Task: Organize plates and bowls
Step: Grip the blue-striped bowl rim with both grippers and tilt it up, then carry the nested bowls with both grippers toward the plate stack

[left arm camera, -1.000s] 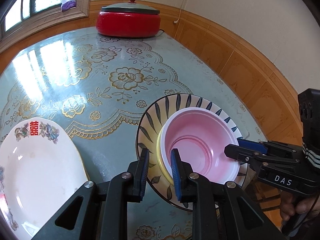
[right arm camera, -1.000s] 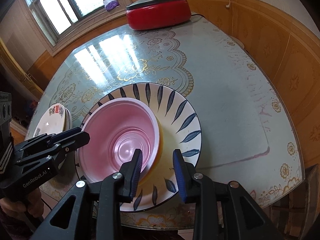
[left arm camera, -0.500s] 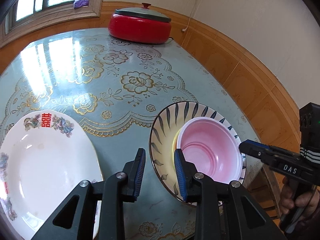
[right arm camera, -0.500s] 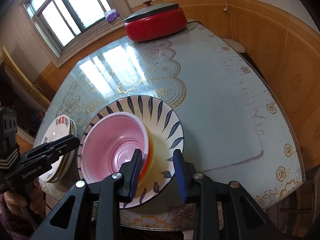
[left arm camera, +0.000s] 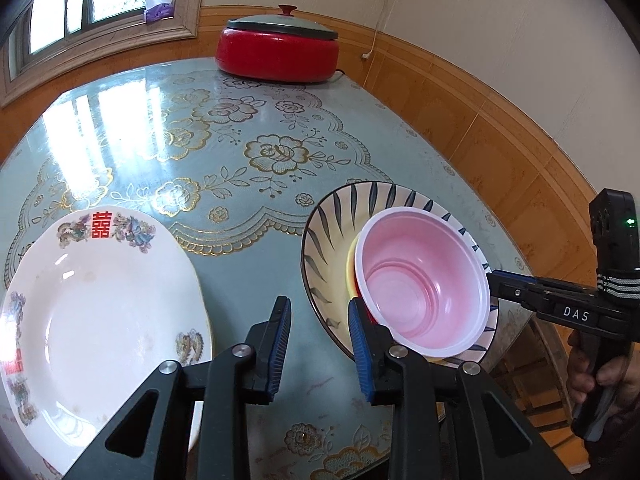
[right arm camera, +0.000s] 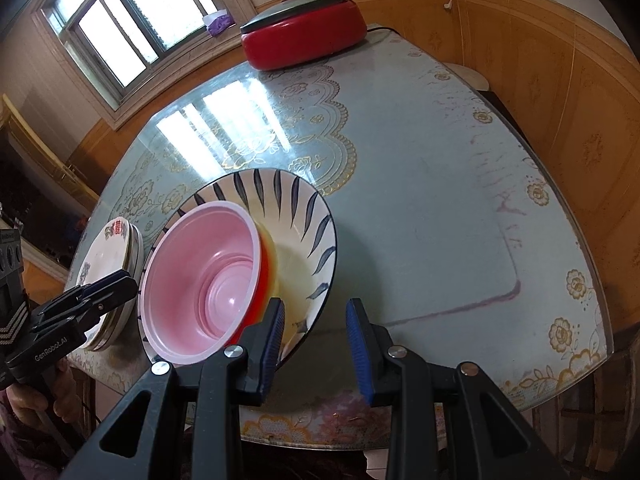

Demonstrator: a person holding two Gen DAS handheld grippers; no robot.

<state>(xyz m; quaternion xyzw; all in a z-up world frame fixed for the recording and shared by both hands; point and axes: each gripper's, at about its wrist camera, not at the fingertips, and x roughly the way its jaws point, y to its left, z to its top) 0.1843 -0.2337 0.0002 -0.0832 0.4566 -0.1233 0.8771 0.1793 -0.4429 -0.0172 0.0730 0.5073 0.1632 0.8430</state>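
A pink bowl point(left arm camera: 420, 280) sits tilted on a yellow and a red bowl inside a striped deep plate point(left arm camera: 328, 248) near the table's front edge. A white plate with red characters point(left arm camera: 100, 300) lies to its left, on top of a small stack point(right arm camera: 116, 248). My left gripper point(left arm camera: 318, 320) is open over bare tablecloth between the two plates, its right finger beside the striped plate's rim. My right gripper point(right arm camera: 316, 328) is open too. The striped plate's point(right arm camera: 296, 208) near rim shows in its gap, apart from the right pad. The pink bowl point(right arm camera: 200, 264) is just left of it.
A red electric pot point(left arm camera: 278, 54) with a grey lid stands at the far end of the glass-topped table point(right arm camera: 420, 200). Wood-panelled walls close in on the right. A person's hand point(left arm camera: 600, 376) holds the right gripper's handle beyond the table edge.
My left gripper came off the striped plate's rim, widened slightly and drew back toward the white plate. The right gripper also pulled back, so the plate looks smaller.
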